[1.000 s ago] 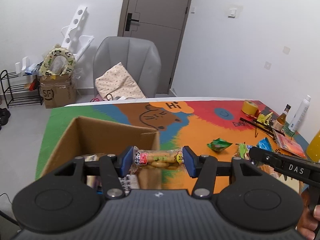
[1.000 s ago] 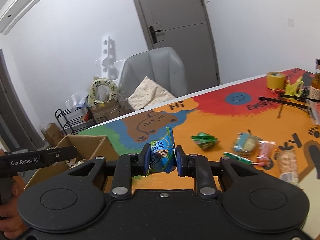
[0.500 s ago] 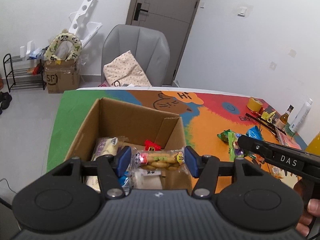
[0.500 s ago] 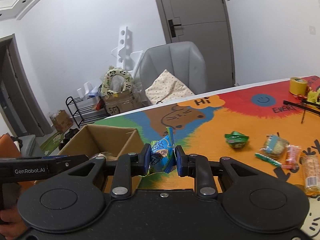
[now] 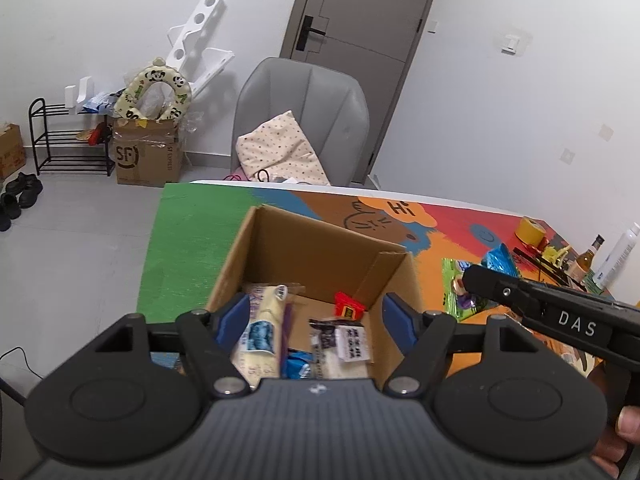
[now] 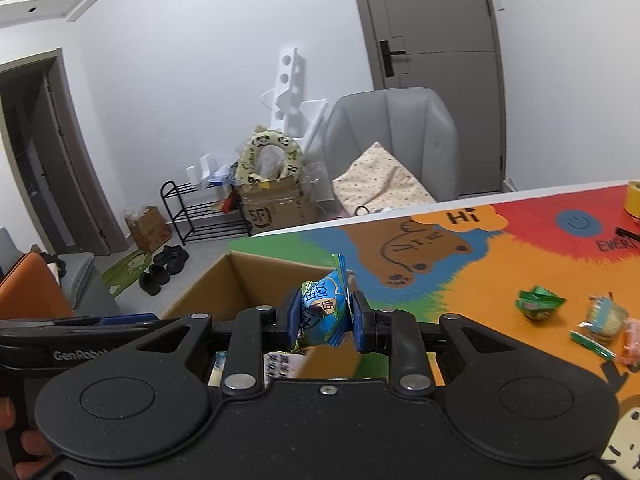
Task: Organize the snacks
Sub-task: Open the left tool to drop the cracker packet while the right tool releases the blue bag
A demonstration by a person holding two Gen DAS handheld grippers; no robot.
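Observation:
An open cardboard box point(image 5: 320, 248) stands on the colourful table mat and holds several snack packets, among them a long cream packet point(image 5: 262, 328) and a small red one point(image 5: 348, 309). My left gripper point(image 5: 316, 318) is open and empty just above the box. My right gripper point(image 6: 324, 318) is shut on a blue and green snack bag point(image 6: 322, 314), held over the box's right rim point(image 6: 276, 264). The right gripper and its bag also show at the right of the left wrist view point(image 5: 500, 260).
Loose snacks lie on the orange part of the mat: a green packet point(image 6: 538, 302), a round wrapped one point(image 6: 606, 316). A yellow tape roll point(image 5: 530, 230) and bottles point(image 5: 588, 256) stand at the table's far right. A grey chair point(image 5: 304, 120) stands behind the table.
My left gripper moved over the box, opened and let go of the biscuit packet it held. My right gripper carried the blue bag left, toward the box.

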